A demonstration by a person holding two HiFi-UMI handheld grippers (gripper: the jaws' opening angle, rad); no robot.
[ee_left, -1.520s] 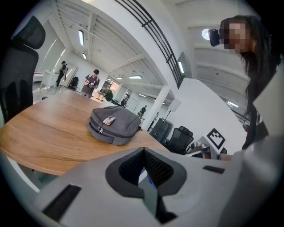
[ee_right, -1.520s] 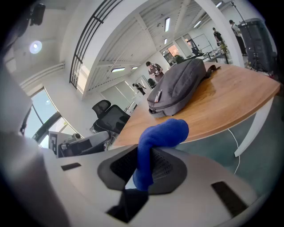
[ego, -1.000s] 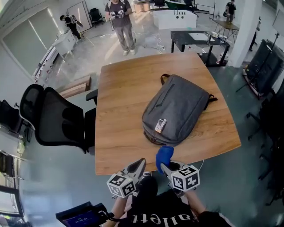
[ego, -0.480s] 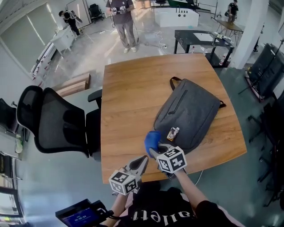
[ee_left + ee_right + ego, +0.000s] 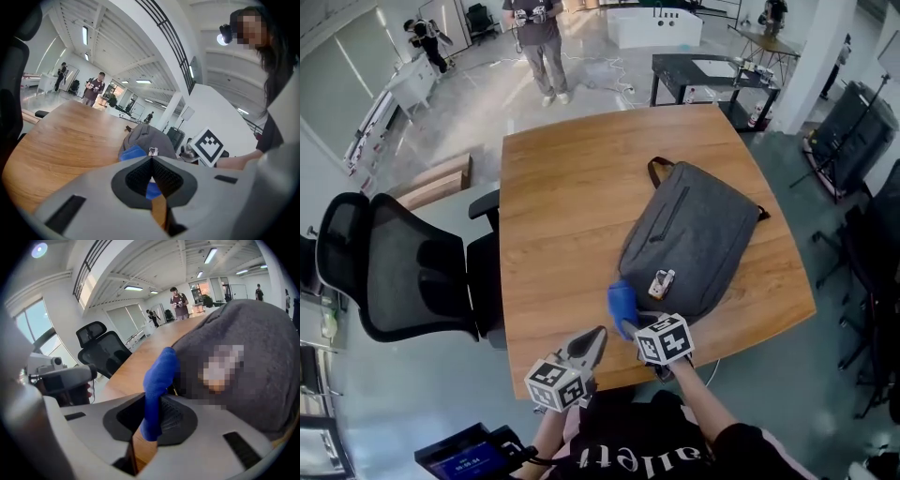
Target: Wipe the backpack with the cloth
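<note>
The grey backpack (image 5: 694, 239) lies flat on the table's (image 5: 553, 187) right half, near the front edge, with bare wood open to its left. The right gripper (image 5: 630, 328) clamps a blue cloth (image 5: 622, 305) at the backpack's near-left corner. The left gripper (image 5: 594, 339) hovers over the front edge, jaws together and empty.

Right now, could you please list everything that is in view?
backpack: one, grey, lying on table
tag: one, pale, on backpack's near part
cloth: one, blue, at backpack's near left edge
table: one, wooden, centre
chair: one, black, left of table
bystander: one, on far floor
left hand-held gripper: shut, empty, over near table edge
right hand-held gripper: shut on cloth
</note>
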